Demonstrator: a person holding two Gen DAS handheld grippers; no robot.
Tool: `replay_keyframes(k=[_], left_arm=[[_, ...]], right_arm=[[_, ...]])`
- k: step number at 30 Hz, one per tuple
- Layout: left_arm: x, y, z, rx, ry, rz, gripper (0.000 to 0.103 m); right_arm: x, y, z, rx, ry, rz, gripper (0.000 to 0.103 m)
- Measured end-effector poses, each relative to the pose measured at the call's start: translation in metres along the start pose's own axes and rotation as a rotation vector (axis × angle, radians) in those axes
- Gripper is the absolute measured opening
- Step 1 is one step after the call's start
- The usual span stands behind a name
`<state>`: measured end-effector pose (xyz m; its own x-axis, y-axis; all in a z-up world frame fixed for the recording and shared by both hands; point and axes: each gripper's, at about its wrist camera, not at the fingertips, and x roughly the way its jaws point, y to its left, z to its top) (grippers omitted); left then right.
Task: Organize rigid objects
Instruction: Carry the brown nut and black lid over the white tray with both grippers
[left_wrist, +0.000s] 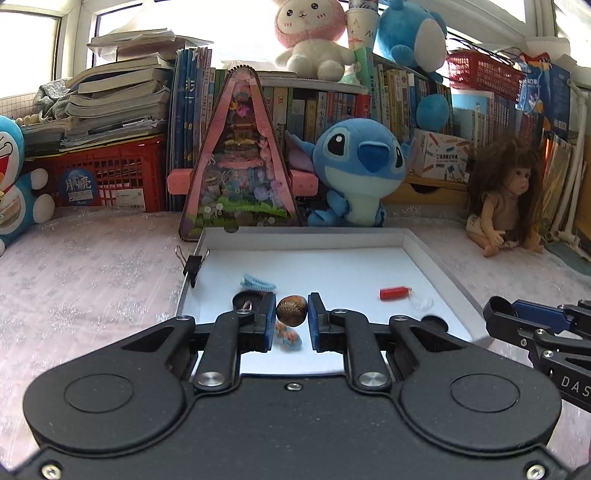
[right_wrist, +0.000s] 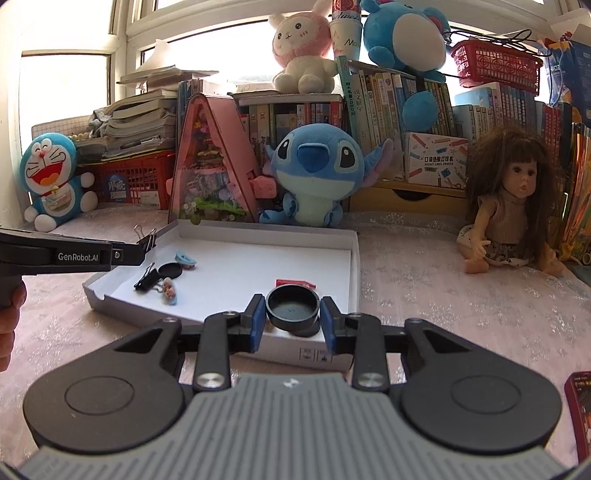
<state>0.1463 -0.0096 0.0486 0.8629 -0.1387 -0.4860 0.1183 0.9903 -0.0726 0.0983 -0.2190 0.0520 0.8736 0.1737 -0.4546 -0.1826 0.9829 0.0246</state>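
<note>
The left gripper (left_wrist: 291, 314) clamps a brown, glossy, rounded shell-like object (left_wrist: 291, 311) above the shallow white cardboard tray (left_wrist: 417, 251); what it is stays hard to tell. The right gripper (right_wrist: 293, 314) pinches a round black plastic cap (right_wrist: 293, 308) over the tray's near edge, hiding what lies beneath. A small red cylinder (left_wrist: 394, 293) lies in the tray, partly hidden in the right view.

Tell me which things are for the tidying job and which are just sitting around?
For the job:
- brown shell, held in the left hand-held gripper
- black cap, held in the right hand-held gripper
- white tray
- red tube
- binder clip

Just sitting around:
- Stitch plush
- doll
- books
</note>
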Motion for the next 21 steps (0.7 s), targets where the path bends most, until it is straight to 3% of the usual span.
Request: replay_keyframes(k=[10,17,21], left_arm=[[0.042,0.02,0.036,-0.064,-0.024,0.01,0.017],[0.087,0.018,0.039,-0.091,-0.019,0.036,0.017],[0.109,0.014,0.039,-0.058,0.002,0.054,0.017]], right_arm=[[0.039,-0.016,0.029,0.074,-0.003,-0.009,0.037],[0.087,-0.025,0.037,0.177,0.032,-0.024,0.037],[0.114,-0.024,0.038,0.179,0.072,-0.053,0.037]])
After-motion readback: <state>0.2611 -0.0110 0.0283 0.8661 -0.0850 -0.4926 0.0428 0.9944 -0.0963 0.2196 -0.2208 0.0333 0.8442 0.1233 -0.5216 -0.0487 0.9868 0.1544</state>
